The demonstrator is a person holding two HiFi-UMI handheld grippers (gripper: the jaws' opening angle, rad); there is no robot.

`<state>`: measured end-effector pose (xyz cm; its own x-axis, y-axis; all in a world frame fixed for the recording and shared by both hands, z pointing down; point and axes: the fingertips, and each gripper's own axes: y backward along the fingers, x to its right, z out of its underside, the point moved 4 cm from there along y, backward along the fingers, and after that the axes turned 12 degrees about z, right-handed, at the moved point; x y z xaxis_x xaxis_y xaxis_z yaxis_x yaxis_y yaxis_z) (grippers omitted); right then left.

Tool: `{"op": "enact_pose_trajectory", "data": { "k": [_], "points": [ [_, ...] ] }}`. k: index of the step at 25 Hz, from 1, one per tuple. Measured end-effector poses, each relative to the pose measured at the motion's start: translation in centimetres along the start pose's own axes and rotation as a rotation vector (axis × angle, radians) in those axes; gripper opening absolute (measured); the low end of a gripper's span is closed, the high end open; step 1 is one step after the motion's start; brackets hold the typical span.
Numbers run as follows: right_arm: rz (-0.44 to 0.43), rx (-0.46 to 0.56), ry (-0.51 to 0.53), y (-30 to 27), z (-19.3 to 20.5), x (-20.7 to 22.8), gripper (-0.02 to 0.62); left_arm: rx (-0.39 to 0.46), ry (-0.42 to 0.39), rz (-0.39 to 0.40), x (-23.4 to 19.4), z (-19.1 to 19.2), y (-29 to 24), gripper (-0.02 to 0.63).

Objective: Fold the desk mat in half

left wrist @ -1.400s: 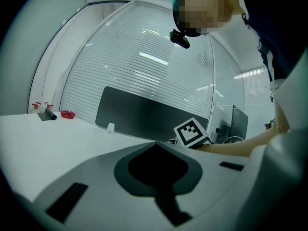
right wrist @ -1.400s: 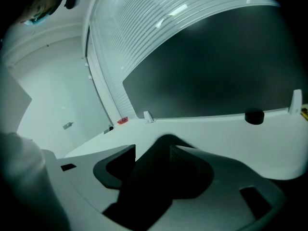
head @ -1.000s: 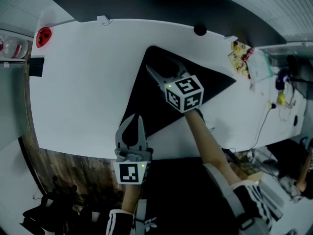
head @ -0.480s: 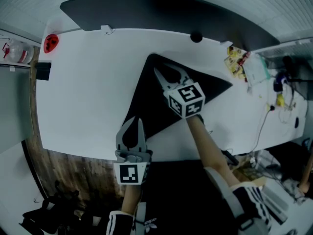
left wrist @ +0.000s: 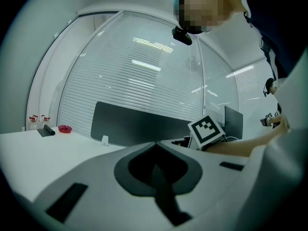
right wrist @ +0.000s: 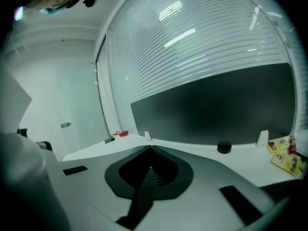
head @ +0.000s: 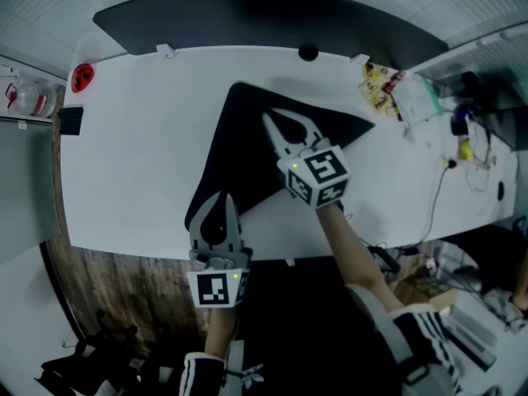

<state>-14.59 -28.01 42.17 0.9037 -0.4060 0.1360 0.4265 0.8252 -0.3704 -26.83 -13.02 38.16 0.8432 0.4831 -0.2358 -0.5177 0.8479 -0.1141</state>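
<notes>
We're looking at one desk mat (head: pixel 247 151), black, lying skewed across the middle of the one white table (head: pixel 140 139); one corner is pointing at the far edge and one is reaching toward the near edge.

Two grippers are on it. The left gripper (head: pixel 220 196) is sitting at the mat's near corner, by the table's near edge; its jaws are closed together, pinching a dark strip of mat. The right gripper (head: pixel 273 121) is sitting over the mat's middle; its jaws have just been closing and are now fully together, nipping a dark edge of mat.

Also showing:
- one red round thing (head: pixel 80 77) at the far left corner
- one black puck (head: pixel 308 53) at the far edge
- one dark panel (head: pixel 247 19) standing along that edge
- some packets (head: pixel 378 83) toward the far right corner, which we're not able to count
</notes>
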Motion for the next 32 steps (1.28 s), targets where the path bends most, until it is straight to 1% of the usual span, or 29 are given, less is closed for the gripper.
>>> {"op": "enact_pose_trajectory", "data": {
  "k": [5,10,13,16,22,27,30,32],
  "points": [
    [0.011,0.059,0.003,5.2,-1.3,1.2,0.002,0.029,-0.007,0.007,3.0,-0.2,0.5,0.002],
    [0.015,0.131,-0.008,11.0,-2.6,2.9,0.002,0.024,-0.058,0.063,6.7,0.0,0.8,0.002],
    [0.020,0.169,-0.011,14.6,-3.2,3.8,0.002,0.049,-0.067,0.077,9.2,-0.2,1.1,0.002],
    [0.021,0.197,-0.037,18.1,-3.4,4.6,0.002,0.070,-0.073,0.078,11.6,-0.4,1.6,0.002],
    [0.004,0.241,-0.037,24.7,-3.0,5.9,0.002,0.087,-0.079,0.077,16.7,-0.9,2.7,0.002],
    [-0.004,0.251,-0.047,29.8,-1.8,7.5,0.002,0.088,-0.137,0.099,21.1,-0.7,3.4,0.002],
    [-0.001,0.255,-0.058,32.3,-1.0,8.6,0.002,0.085,-0.153,0.108,23.3,-0.7,3.6,0.002],
    [0.005,0.259,-0.041,33.5,-0.7,9.2,0.002,0.082,-0.160,0.107,24.5,-0.6,3.7,0.002]
  ]
}}
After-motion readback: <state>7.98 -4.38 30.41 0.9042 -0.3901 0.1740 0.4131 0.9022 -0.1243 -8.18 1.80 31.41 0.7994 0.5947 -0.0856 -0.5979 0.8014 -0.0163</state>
